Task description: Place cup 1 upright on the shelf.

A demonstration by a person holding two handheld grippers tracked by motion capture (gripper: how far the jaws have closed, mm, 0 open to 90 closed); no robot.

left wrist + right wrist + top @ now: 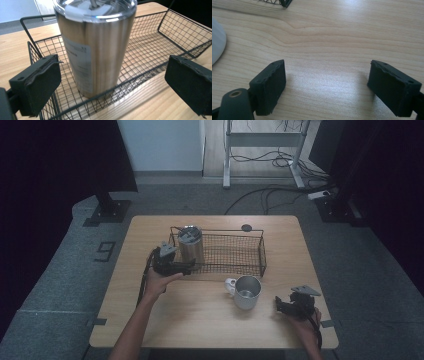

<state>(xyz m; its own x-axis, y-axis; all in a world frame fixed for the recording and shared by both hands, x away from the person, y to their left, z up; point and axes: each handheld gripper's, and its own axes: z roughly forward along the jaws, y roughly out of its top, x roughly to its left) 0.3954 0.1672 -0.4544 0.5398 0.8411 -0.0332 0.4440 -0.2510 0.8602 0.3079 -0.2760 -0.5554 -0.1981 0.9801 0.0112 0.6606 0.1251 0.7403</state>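
My left gripper gapes wide before the steel tumbler standing in the wire basket – frame centre – its label plain here, lost from the high view.

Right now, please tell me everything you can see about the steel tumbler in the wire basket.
The steel tumbler is tall, brushed metal, narrowing toward its base, with a clear lid and a pale label on its side whose print is too blurred to read. It stands upright on the mesh floor at the left end of the black wire basket. The left tool is open, its jaws apart on either side, outside the basket and not touching it.
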